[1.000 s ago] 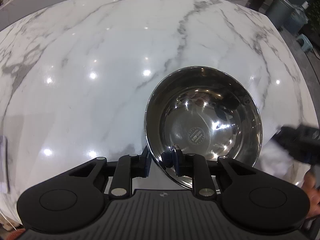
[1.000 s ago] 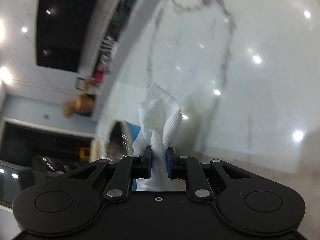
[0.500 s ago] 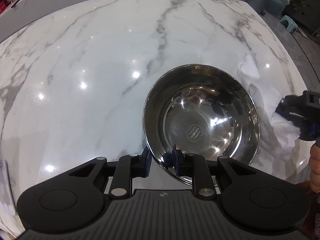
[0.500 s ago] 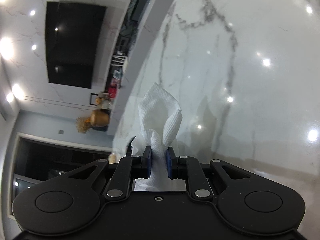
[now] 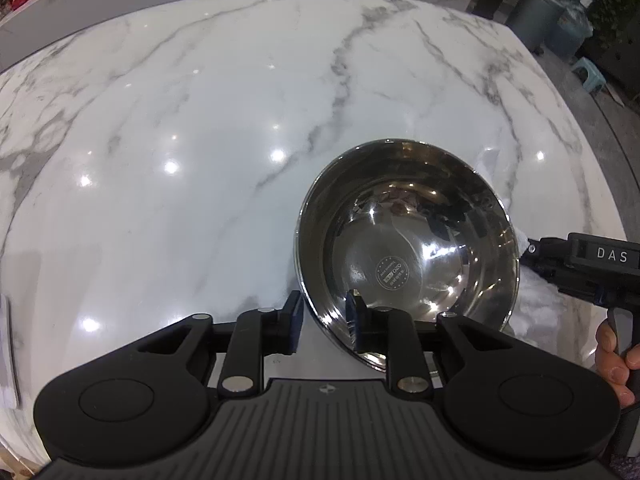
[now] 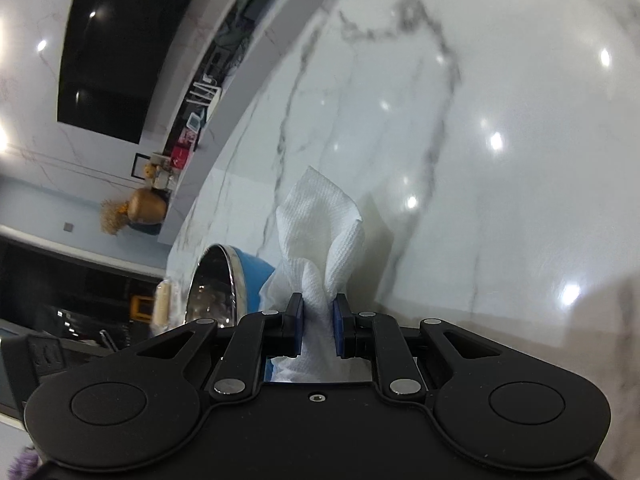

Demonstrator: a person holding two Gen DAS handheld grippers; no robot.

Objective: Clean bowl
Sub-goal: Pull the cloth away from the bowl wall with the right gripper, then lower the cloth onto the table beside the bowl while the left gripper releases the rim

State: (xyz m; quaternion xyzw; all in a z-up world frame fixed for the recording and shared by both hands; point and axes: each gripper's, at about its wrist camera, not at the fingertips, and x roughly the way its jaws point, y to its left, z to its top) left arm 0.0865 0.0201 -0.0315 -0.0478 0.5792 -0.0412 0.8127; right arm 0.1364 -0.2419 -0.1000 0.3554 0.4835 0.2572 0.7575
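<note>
Fingers first: the left gripper (image 5: pixel 323 322) has its jaws straddling the near rim of the steel bowl (image 5: pixel 406 248), one blue pad outside the wall and one inside. They've just been opening, and there's now a visible gap between the outer pad and the bowl wall, so it's not pinching anymore, the rim just sits between them. The right gripper (image 6: pixel 317 322) is a different story, jaws narrow and clamped tight on a bunched white paper towel (image 6: pixel 320 236) that sticks up out of the pads.

The bowl sits on the white marble countertop (image 5: pixel 200 140), at about 4 o'clock in the left wrist view, shiny inside with a round stamp on the bottom. In that same view the right gripper (image 5: pixel 524 254) comes in from 3 o'clock, just beside the bowl's right edge, with the towel (image 5: pixel 532 296) showing white around it, and a hand (image 5: pixel 614 356) on its handle at roughly 4 o'clock.

From the right wrist camera the bowl (image 6: pixel 218 284) shows up at around 8 o'clock, tipped on edge in the picture, blue on the outside, right next to the towel.
</note>
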